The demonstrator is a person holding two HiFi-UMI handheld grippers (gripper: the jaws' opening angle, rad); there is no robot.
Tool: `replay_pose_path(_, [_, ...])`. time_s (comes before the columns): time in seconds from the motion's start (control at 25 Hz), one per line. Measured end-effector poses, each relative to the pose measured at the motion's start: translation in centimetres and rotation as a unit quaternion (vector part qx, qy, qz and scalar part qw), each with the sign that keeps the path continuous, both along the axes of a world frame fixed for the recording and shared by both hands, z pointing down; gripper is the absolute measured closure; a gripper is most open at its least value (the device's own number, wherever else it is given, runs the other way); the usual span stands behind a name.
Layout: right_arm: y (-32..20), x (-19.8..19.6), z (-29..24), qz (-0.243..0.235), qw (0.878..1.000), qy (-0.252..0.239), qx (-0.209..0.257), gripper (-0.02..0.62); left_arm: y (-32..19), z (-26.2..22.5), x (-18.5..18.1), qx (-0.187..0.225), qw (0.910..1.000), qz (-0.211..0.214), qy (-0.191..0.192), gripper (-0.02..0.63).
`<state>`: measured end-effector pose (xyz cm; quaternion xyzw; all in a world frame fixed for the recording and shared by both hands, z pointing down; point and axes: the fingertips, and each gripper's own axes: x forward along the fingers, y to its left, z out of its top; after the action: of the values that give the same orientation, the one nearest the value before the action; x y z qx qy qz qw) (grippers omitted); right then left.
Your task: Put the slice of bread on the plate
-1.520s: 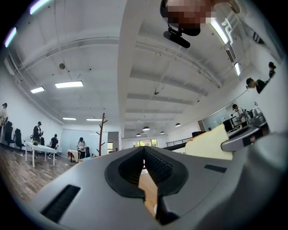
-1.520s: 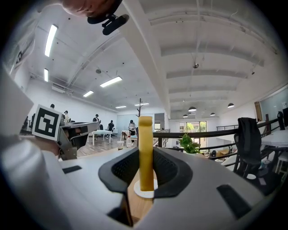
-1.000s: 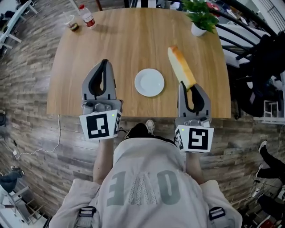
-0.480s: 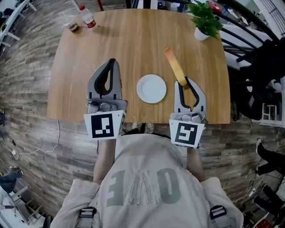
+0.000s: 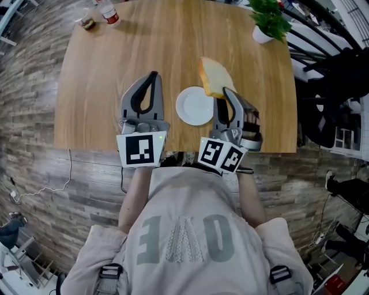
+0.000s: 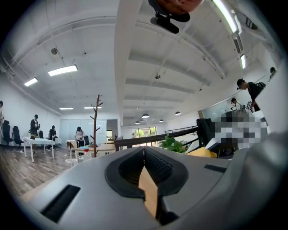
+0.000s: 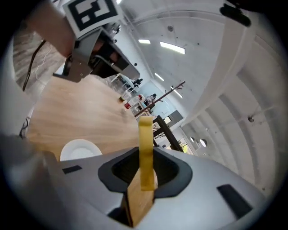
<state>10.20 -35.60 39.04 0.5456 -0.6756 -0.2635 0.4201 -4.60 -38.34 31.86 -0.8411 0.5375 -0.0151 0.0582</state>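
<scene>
Slice of bread [image 5: 216, 78], pinched at one end by the right gripper [image 5: 225, 92] and held above the wooden table [image 5: 115, 57]. In the head view its broad face shows, and its near corner overlaps the far right rim of the plate [image 5: 195, 106]; whether the two touch cannot be told there. The right gripper view shows the slice edge-on, upright, with both jaws pressed against it, and the plate lying to its left and clear of it. The person's torso [image 5: 184, 230] fills the lower head view. The left gripper [image 5: 151, 78] stands over the table just left of the plate and apart from it. The left gripper view shows its jaws pressed together with nothing between them, and beyond them an open room with a ceiling and distant people, which the head view does not show. The plate sits near the table's near edge, between the two grippers. Bare wood runs from it to the far edge. A potted plant [image 5: 268, 20] stands at the far right corner, and a bottle [image 5: 106, 12] with a cup [image 5: 86, 23] beside it at the far left corner; all are well apart from the plate.
</scene>
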Motion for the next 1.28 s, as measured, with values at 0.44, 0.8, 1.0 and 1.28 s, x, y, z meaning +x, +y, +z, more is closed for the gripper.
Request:
replay_pose_path(0.44, [-0.2, -1.7, 10.6, -0.018, 0.988, 0.141, -0.064, 0.505, -0.3, 2.8, -0.4, -0.027, 0.9996, 0.006, -0.003, 0.598])
replay_pose_path(0.8, [1.6, -3.0, 14.9, -0.039, 0.982, 0.121, -0.137, 0.505, -0.3, 2.9, -2.5, -0.031, 0.9995, -0.007, 0.0, 0.598])
replay_pose_path(1.0, [1.9, -3.4, 15.8, -0.054, 0.976, 0.109, -0.18, 0.503, -0.2, 2.9, -2.5, -0.037, 0.9993, -0.003, 0.006, 0.598])
replay_pose_path(1.28, [3.7, -3.6, 18.4, -0.079, 0.958, 0.083, -0.263, 0.463, 0.4, 3.3, -2.0, -0.033, 0.9994, 0.004, 0.01, 0.598])
